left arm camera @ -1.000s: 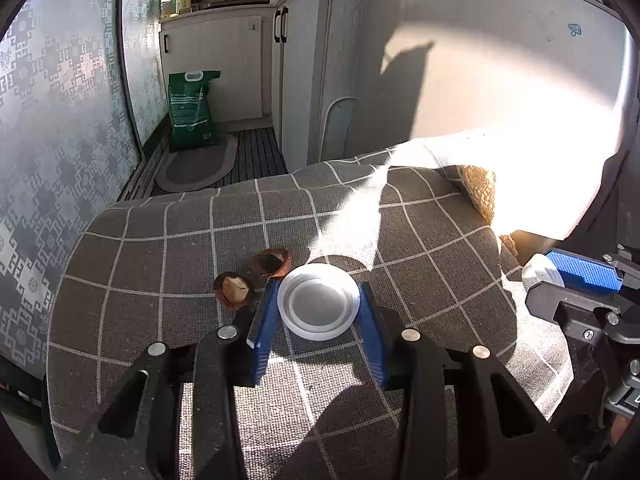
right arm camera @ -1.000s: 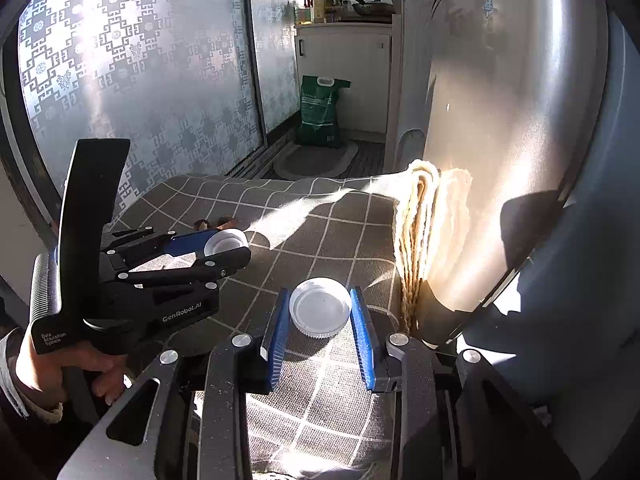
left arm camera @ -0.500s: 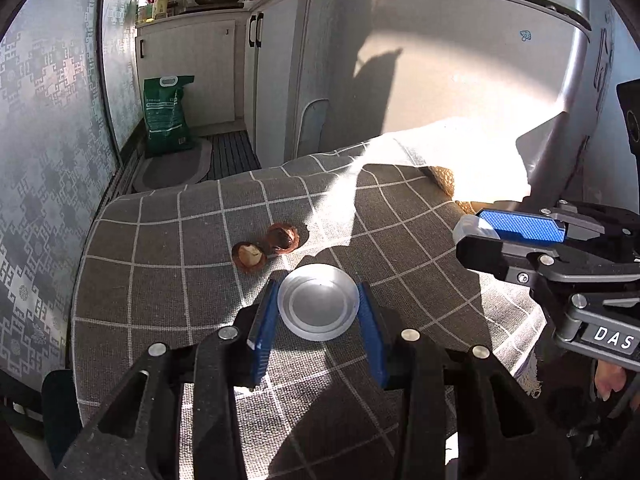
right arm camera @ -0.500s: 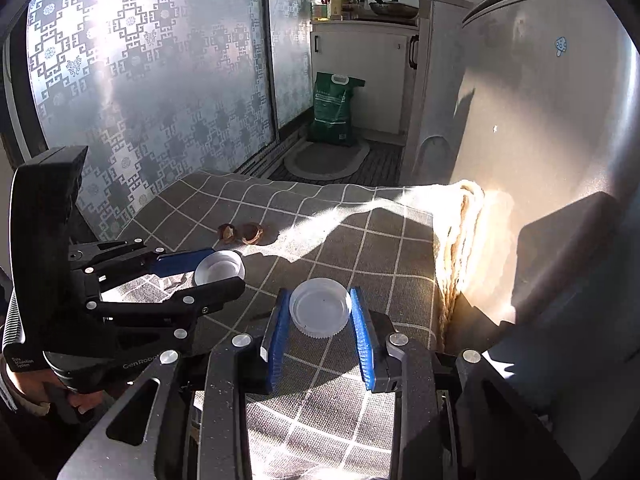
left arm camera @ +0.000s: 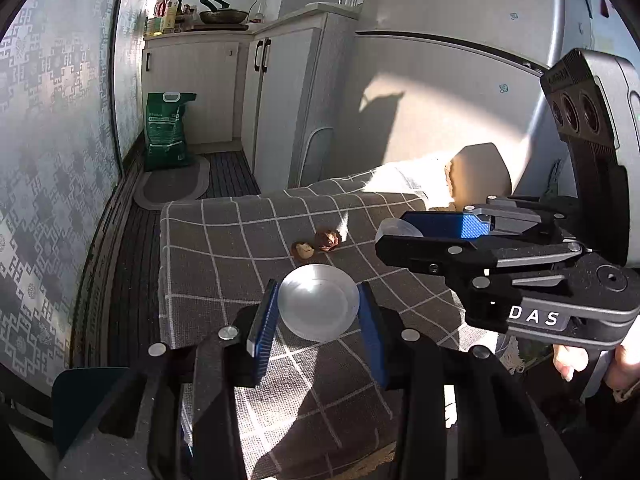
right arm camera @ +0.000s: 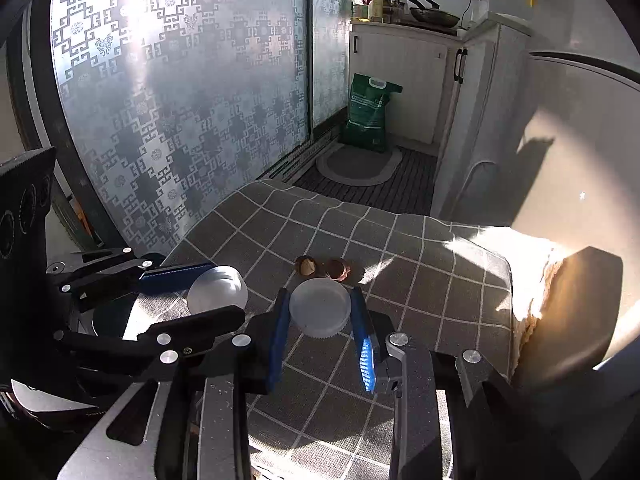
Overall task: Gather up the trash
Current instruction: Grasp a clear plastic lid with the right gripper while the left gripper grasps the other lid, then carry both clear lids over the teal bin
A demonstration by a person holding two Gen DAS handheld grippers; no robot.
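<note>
My left gripper (left arm camera: 318, 308) is shut on a white plastic lid (left arm camera: 318, 302) and holds it above the near part of the checked tablecloth (left arm camera: 240, 248). My right gripper (right arm camera: 320, 312) is shut on a second white lid (right arm camera: 320, 306), also held above the cloth. Each gripper shows in the other's view: the right gripper (left arm camera: 400, 232) at right, the left gripper (right arm camera: 218, 290) at left. Two brown nut shells (left arm camera: 316, 244) lie on the cloth beyond both lids; they also show in the right wrist view (right arm camera: 324, 268).
The table stands against a grey fridge (left arm camera: 440, 100). A patterned glass door (right arm camera: 180, 100) is at left. A green bag (left arm camera: 166, 132) and a mat (left arm camera: 172, 184) are on the floor by white cabinets (left arm camera: 280, 100). A dark bin rim (right arm camera: 108, 316) shows under the left gripper.
Both grippers have lifted and drawn back from the table with their lids; the table and shells now look farther off and lower.
</note>
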